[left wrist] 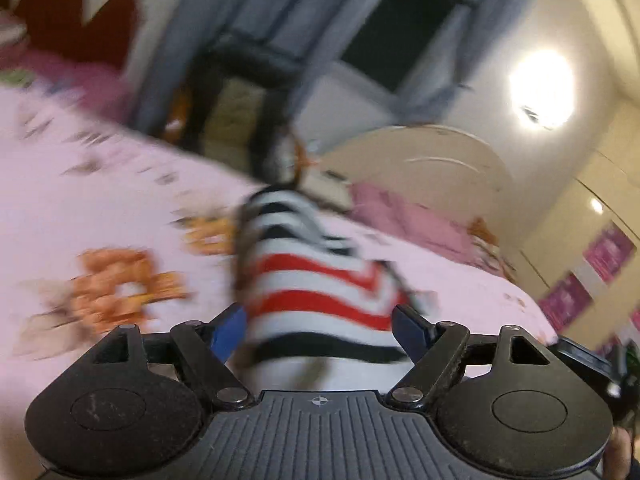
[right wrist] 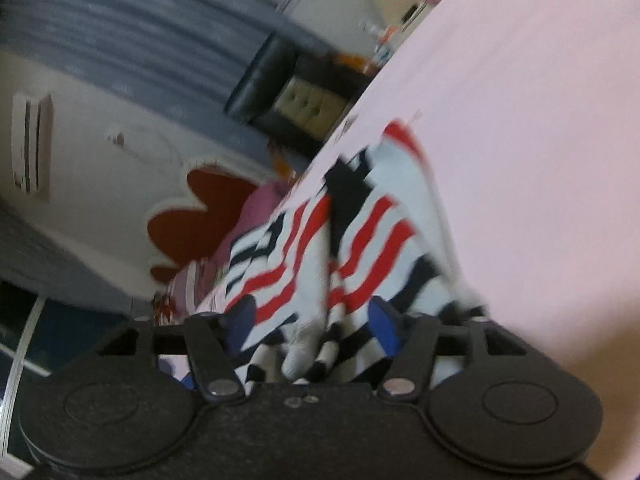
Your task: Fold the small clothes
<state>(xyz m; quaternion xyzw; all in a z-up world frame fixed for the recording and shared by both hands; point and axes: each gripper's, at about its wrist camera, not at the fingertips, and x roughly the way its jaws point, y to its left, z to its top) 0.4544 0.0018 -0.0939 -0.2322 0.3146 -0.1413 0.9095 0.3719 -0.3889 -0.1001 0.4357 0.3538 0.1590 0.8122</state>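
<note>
A small garment striped white, red and dark navy lies bunched on the pink bed sheet. In the blurred left wrist view it runs away from my left gripper, whose blue pads stand wide apart on either side of its near end, not pressing it. In the right wrist view the same garment is crumpled, with a fold of it lying between the spread fingers of my right gripper. The blue pads there stand apart from the cloth too.
The sheet carries orange cartoon prints. Beyond the bed's far edge are a dark chair, grey curtains and a red flower shape on the wall. A pink pillow and pale wardrobe doors sit at the right.
</note>
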